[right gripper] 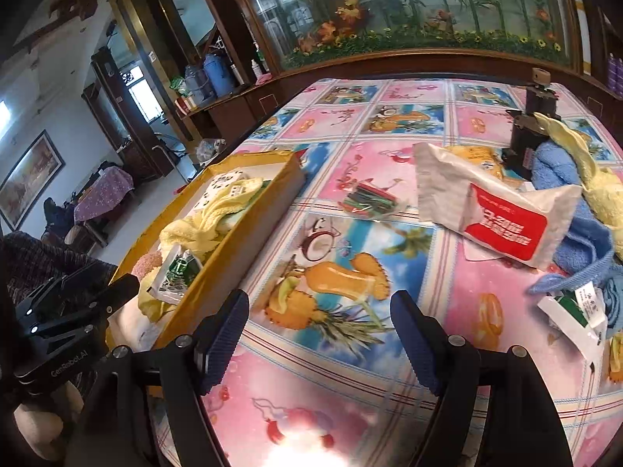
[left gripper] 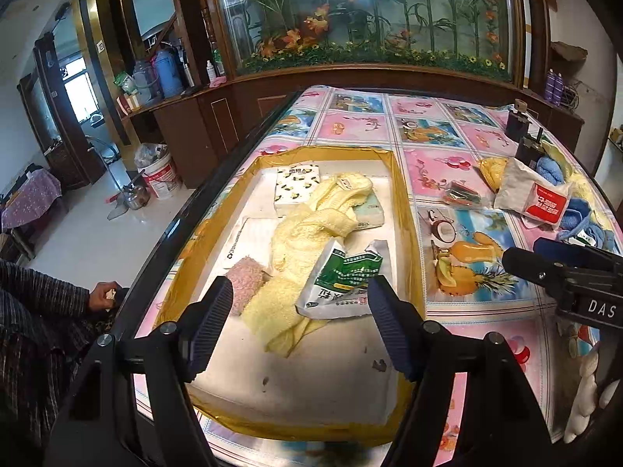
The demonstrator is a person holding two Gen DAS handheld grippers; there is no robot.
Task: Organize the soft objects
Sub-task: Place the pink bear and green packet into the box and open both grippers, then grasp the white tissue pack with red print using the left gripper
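Observation:
A shallow yellow-rimmed box [left gripper: 409, 210] lies on the table's left side and holds a yellow towel [left gripper: 307, 241], a green-and-white packet [left gripper: 338, 284], a pink fuzzy cloth [left gripper: 243, 280] and a patterned tissue pack [left gripper: 296, 190]. My left gripper [left gripper: 300, 307] hovers open just over the box's near end, nothing between its fingers. My right gripper [right gripper: 319, 330] is open above the bare tablecloth. To its right lie a white-and-red packet [right gripper: 494, 214], a blue towel [right gripper: 584, 241], a yellow cloth [right gripper: 599, 190] and a green-and-white packet [right gripper: 576, 315].
A small clear bag with dark contents [right gripper: 370, 198] lies mid-table. A dark metal object [right gripper: 533, 136] stands at the back right. The patterned tablecloth [right gripper: 350, 389] covers the table. A wooden cabinet with a flower display [left gripper: 370, 19] stands behind. A person's sleeve and hand [left gripper: 97, 295] are at left.

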